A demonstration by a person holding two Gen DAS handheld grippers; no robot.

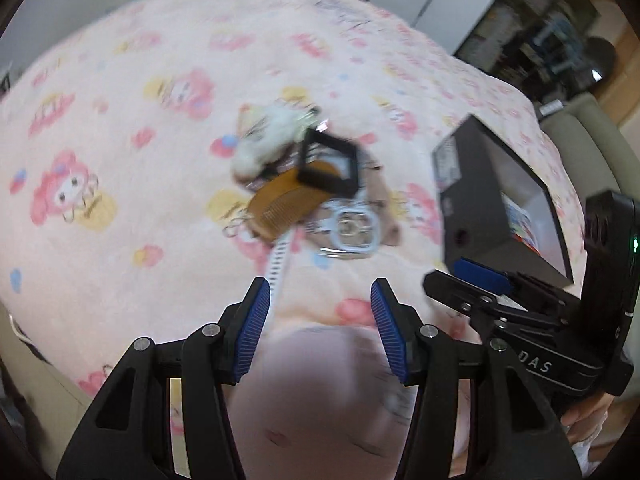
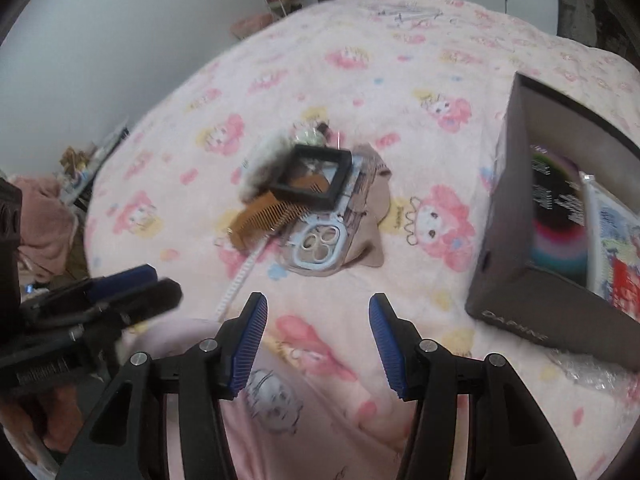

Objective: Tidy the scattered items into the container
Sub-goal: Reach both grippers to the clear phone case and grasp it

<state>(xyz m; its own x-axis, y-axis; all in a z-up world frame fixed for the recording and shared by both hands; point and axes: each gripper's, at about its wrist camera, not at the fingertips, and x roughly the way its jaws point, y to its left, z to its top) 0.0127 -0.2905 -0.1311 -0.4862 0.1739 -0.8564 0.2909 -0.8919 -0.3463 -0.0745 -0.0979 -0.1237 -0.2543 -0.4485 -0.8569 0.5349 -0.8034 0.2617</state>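
A pile of small items lies mid-bed: a black square frame (image 2: 314, 178), an orange comb (image 2: 266, 218), a pale blue phone case (image 2: 320, 244), a white fluffy thing (image 2: 260, 162) and a white strip (image 2: 240, 280). The pile also shows in the left wrist view, with the frame (image 1: 328, 166), comb (image 1: 288, 204) and case (image 1: 354, 232). The dark grey box (image 2: 516, 240) stands open at the right, with printed items inside; it also shows in the left wrist view (image 1: 472, 208). My left gripper (image 1: 320, 328) and right gripper (image 2: 318, 336) are open, empty, and short of the pile.
The bed has a pink cartoon-print cover (image 2: 400, 80). A beige cloth (image 2: 376, 216) lies under the phone case. Bubble wrap (image 2: 588, 372) lies by the box's near corner. Shelves (image 1: 552, 40) stand beyond the bed at the right. The other gripper shows at each view's side.
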